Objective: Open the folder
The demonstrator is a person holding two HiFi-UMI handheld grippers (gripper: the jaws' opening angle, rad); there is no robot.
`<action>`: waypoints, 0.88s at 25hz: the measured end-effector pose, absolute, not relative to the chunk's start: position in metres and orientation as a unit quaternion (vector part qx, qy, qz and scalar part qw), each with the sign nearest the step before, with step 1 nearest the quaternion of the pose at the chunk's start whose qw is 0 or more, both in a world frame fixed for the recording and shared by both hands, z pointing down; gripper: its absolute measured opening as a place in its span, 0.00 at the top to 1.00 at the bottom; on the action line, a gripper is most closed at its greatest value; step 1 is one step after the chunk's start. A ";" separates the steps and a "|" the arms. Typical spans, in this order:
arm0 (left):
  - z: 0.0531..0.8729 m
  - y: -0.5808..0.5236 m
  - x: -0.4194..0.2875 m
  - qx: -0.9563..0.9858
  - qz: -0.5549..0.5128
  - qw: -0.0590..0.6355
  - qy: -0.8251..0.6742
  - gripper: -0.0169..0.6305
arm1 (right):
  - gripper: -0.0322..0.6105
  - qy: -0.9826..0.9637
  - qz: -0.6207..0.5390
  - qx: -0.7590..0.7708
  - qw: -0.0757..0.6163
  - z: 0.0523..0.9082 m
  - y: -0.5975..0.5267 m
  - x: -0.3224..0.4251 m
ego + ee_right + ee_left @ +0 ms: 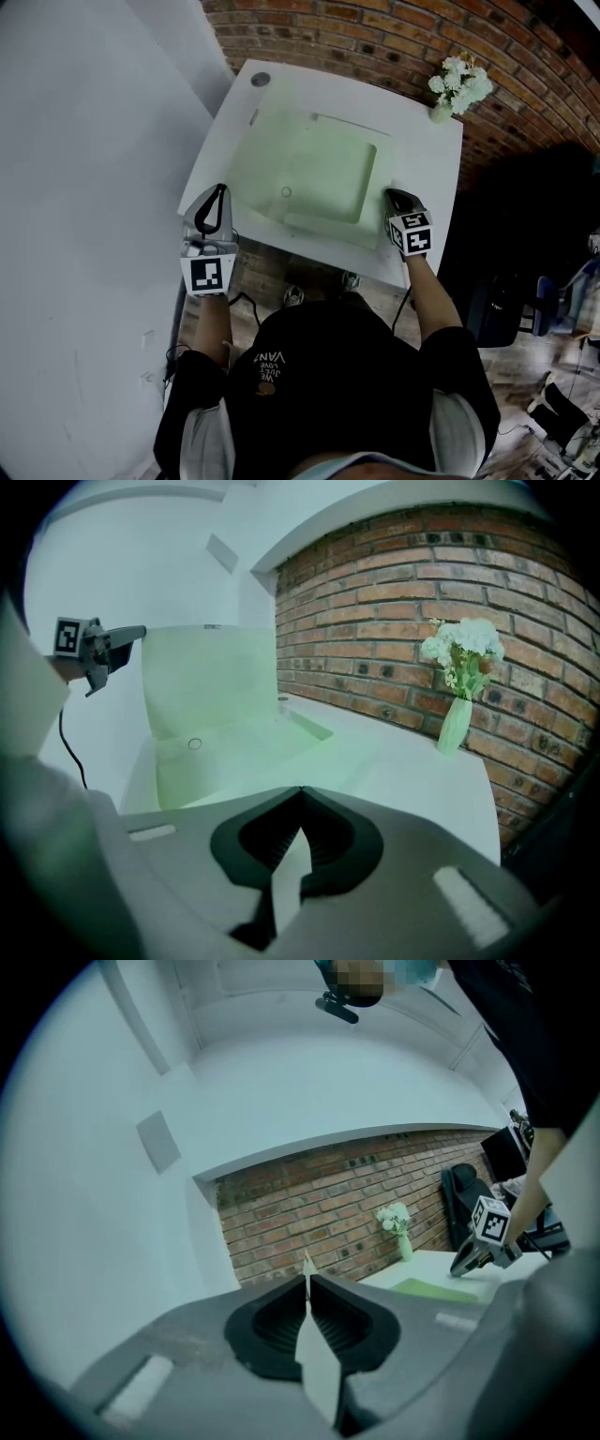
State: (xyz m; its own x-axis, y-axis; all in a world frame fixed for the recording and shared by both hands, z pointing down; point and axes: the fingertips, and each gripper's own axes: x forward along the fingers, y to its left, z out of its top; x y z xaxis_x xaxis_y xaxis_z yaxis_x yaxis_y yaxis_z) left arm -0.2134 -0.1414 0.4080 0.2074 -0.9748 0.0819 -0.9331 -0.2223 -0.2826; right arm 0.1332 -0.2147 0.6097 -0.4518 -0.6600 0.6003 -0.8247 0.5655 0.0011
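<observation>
A pale green see-through folder (pixel 319 173) lies on the white table (pixel 422 150). In the right gripper view its cover (pixel 211 672) stands raised at the folder's left side above the lower sheet (pixel 234 757). My left gripper (pixel 222 190) is at the folder's left edge, shut on the cover's top corner. In the left gripper view a thin edge of sheet pokes out between the closed tips of the left gripper (pixel 307 1274). My right gripper (pixel 392 195) rests shut on the table just right of the folder, with nothing in it (pixel 300 789).
A small vase of white flowers (pixel 459 84) stands at the table's far right corner against the brick wall (pixel 375 37). A white wall (pixel 84 187) runs close along the left. A round hole (pixel 260 80) marks the table's far left corner. Dark equipment (pixel 525 300) stands to the right.
</observation>
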 end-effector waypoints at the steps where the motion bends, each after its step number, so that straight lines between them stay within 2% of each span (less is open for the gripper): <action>1: 0.411 -0.142 -0.219 -0.769 -0.124 0.086 0.621 0.95 | 0.95 -0.839 0.147 0.442 0.280 0.610 -0.215 0.133; 5: 0.424 -0.145 -0.243 -0.763 -0.140 0.095 0.623 0.95 | 0.95 -0.839 0.149 0.442 0.281 0.610 -0.216 0.134; 22: 0.471 -0.159 -0.318 -0.712 -0.182 0.024 0.678 0.91 | 0.95 -0.835 0.147 0.443 0.290 0.610 -0.215 0.134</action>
